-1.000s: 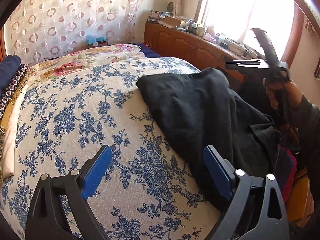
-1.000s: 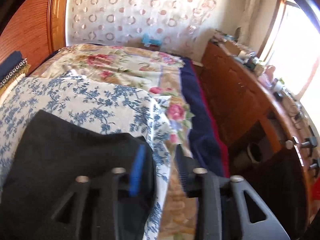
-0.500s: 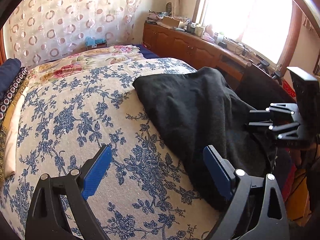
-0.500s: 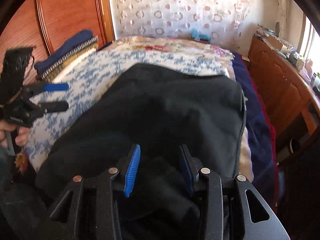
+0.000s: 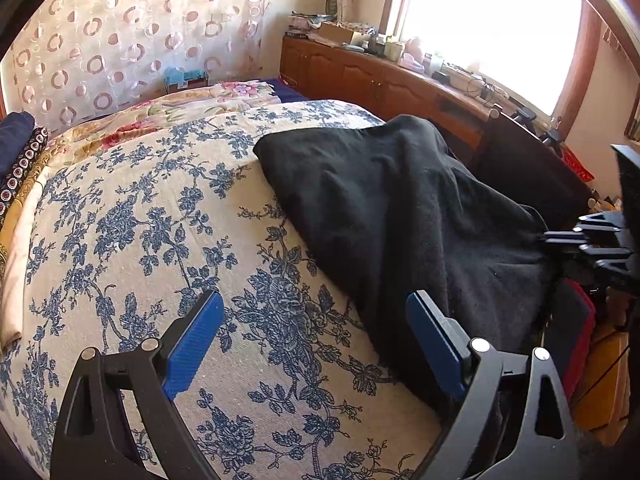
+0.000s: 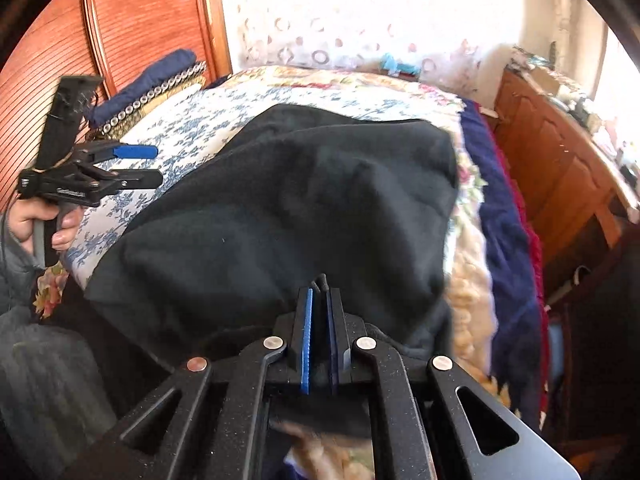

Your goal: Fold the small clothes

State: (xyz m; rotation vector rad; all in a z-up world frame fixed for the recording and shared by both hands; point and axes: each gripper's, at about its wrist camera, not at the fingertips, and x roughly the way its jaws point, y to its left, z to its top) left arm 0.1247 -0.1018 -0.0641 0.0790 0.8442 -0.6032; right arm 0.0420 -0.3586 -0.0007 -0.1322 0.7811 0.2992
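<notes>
A black garment [image 5: 400, 216] lies spread on the right half of the bed, over the blue floral cover [image 5: 140, 220]; it fills the middle of the right wrist view [image 6: 300, 200]. My right gripper [image 6: 319, 292] is shut on the garment's near edge, and it shows at the right rim of the left wrist view [image 5: 550, 236]. My left gripper [image 5: 312, 316] is open and empty above the floral cover, left of the garment's near edge; it also shows in the right wrist view [image 6: 148, 166].
A wooden cabinet [image 5: 380, 80] with clutter runs along the right wall under a bright window. Folded dark blue bedding [image 6: 152, 76] sits at the wooden headboard [image 6: 48, 80]. A floral quilt [image 5: 168, 112] and a dark blue blanket edge [image 6: 504, 216] lie under the cover.
My right gripper has come down to the garment's near edge and closed on it; it was open half a second ago. My left gripper has barely moved.
</notes>
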